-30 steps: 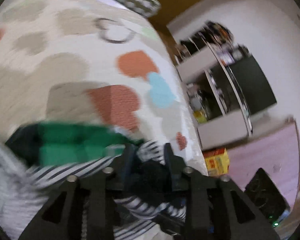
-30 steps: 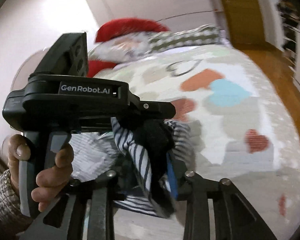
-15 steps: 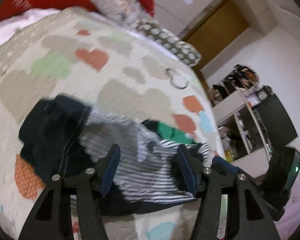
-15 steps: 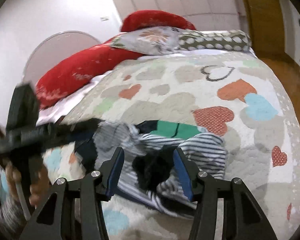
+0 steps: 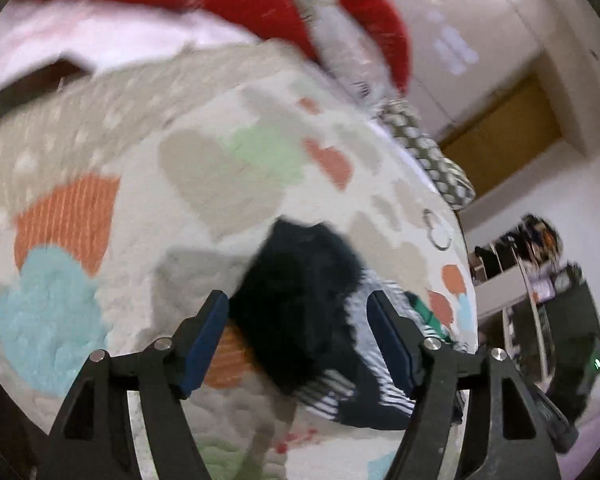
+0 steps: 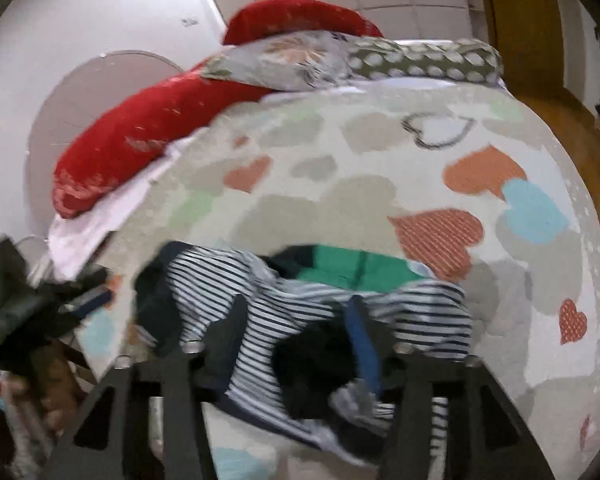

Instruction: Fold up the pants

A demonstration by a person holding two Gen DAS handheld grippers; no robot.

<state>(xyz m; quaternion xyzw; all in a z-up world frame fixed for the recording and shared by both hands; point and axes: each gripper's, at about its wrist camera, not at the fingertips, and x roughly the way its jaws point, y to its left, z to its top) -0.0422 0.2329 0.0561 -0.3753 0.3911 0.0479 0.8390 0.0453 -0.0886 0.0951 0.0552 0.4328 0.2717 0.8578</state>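
Left gripper (image 5: 298,328) swung off the pants (image 6: 284,312); both grippers' fingers spread over heart-patterned bedspread (image 6: 380,168).

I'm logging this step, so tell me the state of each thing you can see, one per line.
Pants: crumpled on the bed, not folded.
Left gripper: open, over the pants' dark end.
Right gripper: open, fabric between its fingers.
Bedspread: spread flat.
Red pillow: at the head of the bed.
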